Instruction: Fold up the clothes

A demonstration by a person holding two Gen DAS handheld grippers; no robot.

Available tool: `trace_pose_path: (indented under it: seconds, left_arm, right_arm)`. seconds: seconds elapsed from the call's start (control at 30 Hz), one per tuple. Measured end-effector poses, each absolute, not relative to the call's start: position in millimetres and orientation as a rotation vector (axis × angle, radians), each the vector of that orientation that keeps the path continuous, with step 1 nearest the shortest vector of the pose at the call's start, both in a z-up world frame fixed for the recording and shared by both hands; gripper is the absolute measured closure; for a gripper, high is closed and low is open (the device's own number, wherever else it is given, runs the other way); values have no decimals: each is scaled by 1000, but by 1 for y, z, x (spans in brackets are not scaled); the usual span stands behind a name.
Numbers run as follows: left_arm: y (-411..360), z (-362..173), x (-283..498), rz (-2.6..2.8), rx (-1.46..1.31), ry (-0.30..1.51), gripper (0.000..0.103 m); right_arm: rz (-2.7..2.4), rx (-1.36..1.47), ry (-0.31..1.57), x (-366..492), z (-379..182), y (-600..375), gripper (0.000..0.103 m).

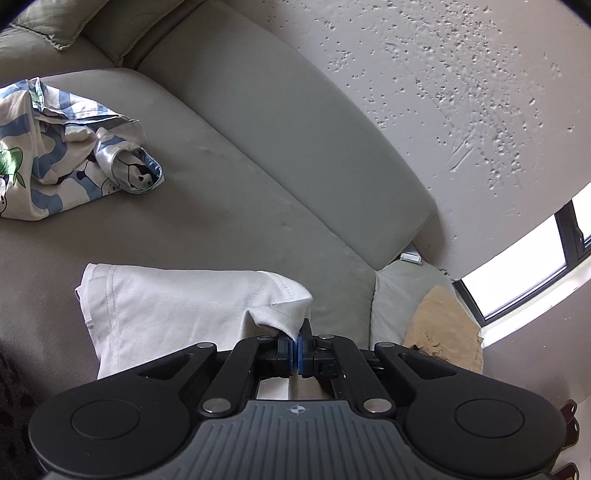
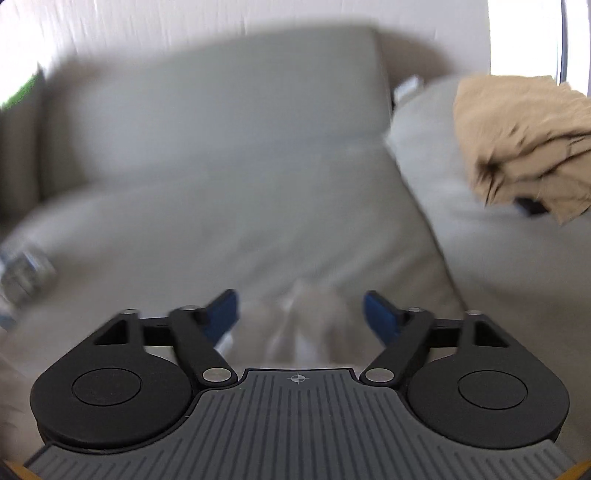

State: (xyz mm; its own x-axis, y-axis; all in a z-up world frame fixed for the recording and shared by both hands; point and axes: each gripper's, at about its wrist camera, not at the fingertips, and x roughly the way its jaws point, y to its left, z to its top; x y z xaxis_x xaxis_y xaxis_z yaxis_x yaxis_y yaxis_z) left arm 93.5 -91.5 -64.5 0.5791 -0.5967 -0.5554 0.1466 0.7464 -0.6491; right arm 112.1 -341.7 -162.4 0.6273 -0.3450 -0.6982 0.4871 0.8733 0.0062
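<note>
Left gripper (image 1: 297, 345): black linkage arms, blue pads pressed together; a corner of the white garment (image 1: 177, 306) is pinched between them. Right gripper (image 2: 300, 314): same build, blue pads spread wide, nothing clamped; the view is smeared by motion, and only a pale blurred patch of cloth is seen below the gap, too indistinct to identify.

White garment: plain white knit, a stitched hem line visible along the upper right edge and a second seam down the left side. It is laid flat in a roughly rectangular fold on the seat of the grey sofa (image 1: 258, 173), its left edge rolled under slightly, its right corner drawn up into a small peak where it is gripped. The surface is lightly wrinkled, unpatterned.

Patterned garment (image 1: 70, 147): white with blue patches, small black-and-white figures and a green detail; crumpled in a loose heap on the seat, well apart from the white garment, toward the left of the left wrist view.

Tan cloth (image 2: 524, 140): bunched, with darker folds, draped on the sofa's right armrest; also seen at the lower right of the left wrist view.

Sofa: grey-green upholstery, long back cushion, a loose cushion (image 1: 44, 22) at the upper left. Behind it, a pitted white wall (image 1: 443, 92) and a dark-framed window (image 1: 524, 266).
</note>
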Motion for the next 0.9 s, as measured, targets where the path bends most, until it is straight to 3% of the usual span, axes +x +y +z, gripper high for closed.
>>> trace_pose_path:
  seconds: [0.07,0.9]
  left_arm:
    - [-91,-66,95,-460,-591,850,103]
    - [-101,-85,115,-454,-606,906,103]
  right_arm:
    - [-512,138,802,120,-166,-337,0]
    - [-497,216,772,109,-170,-346,0]
